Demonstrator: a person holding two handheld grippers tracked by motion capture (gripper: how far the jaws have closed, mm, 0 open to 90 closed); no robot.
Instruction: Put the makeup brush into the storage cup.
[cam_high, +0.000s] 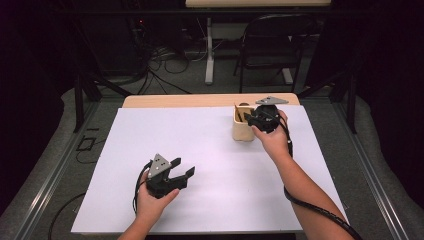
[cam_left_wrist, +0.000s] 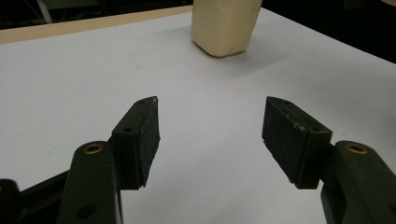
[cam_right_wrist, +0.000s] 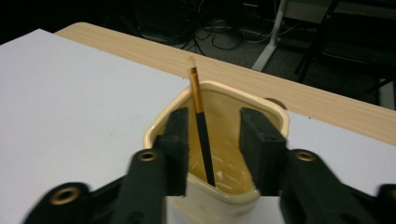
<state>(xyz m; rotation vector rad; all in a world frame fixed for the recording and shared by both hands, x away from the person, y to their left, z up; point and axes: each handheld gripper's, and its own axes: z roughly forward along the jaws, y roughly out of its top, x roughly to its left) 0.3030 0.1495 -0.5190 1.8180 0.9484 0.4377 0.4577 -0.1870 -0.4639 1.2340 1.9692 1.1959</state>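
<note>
A white sheet (cam_high: 210, 165) covers the bench, dark room behind. High view: the left claw (cam_high: 181, 172) hovers low with jaws apart, and the right claw (cam_high: 248, 117) sits at the cup (cam_high: 243, 131). Left gripper view — jaws wide, empty. Right gripper view — jaws parted inside the cup, a brush (cam_right_wrist: 200, 121) standing loose between them.
</note>
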